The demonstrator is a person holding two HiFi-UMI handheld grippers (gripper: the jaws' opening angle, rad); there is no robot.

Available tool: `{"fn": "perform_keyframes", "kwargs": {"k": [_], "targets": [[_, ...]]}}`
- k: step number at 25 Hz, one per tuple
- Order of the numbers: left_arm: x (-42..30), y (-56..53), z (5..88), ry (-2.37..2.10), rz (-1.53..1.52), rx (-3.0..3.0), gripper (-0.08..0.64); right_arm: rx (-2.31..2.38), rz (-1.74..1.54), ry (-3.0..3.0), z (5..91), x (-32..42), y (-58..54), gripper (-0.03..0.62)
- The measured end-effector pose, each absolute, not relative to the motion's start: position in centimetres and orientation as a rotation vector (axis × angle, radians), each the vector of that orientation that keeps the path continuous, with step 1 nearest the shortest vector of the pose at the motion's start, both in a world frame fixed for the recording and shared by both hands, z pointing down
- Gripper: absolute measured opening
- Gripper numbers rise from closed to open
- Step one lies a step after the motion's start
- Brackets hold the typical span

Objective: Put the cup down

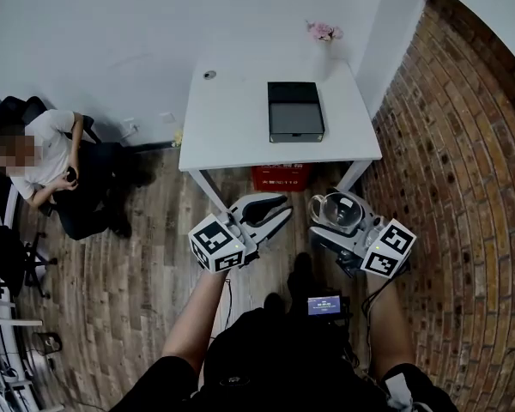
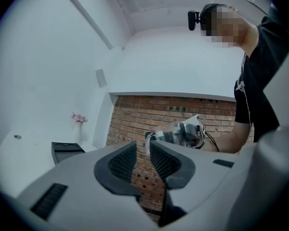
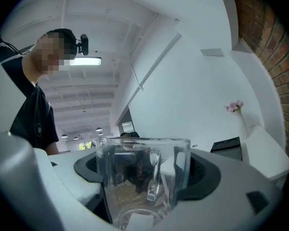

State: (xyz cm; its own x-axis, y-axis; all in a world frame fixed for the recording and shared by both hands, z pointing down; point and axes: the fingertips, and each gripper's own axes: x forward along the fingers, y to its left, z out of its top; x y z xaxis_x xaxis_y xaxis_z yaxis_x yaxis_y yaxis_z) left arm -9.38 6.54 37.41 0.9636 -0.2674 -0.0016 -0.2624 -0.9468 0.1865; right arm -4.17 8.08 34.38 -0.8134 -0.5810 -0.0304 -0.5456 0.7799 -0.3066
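A clear glass cup (image 1: 333, 210) with a handle is held in the air, my right gripper (image 1: 336, 220) shut on it, in front of the white table (image 1: 232, 118) and above the wooden floor. In the right gripper view the cup (image 3: 143, 177) stands upright between the dark pads and fills the gap. My left gripper (image 1: 281, 208) hovers just left of it, its jaws a narrow gap apart with nothing between them. From the left gripper view (image 2: 143, 150) the cup (image 2: 169, 134) shows beyond the pads, against the brick wall.
On the table lies a black tray (image 1: 295, 110), with a vase of pink flowers (image 1: 324, 33) at its back corner. A red crate (image 1: 281, 178) sits under the table. A brick wall (image 1: 463, 187) runs along the right. A person (image 1: 60, 170) sits at the left.
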Motion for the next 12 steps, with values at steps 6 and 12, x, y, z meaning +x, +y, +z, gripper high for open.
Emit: {"fn": "perform_keyframes", "kwargs": {"k": [6,12], "targets": [[-8.3,3.1,38.4,-0.419,-0.029,2.928,0.078,-0.875,-0.436,2.841,35.3,-2.9,4.3,0.429],[-5.7,-2.5,39.2,-0.446,-0.01,2.923,0.078,-0.834,-0.438,2.836,36.1,-0.5,-1.6,0.43]]}}
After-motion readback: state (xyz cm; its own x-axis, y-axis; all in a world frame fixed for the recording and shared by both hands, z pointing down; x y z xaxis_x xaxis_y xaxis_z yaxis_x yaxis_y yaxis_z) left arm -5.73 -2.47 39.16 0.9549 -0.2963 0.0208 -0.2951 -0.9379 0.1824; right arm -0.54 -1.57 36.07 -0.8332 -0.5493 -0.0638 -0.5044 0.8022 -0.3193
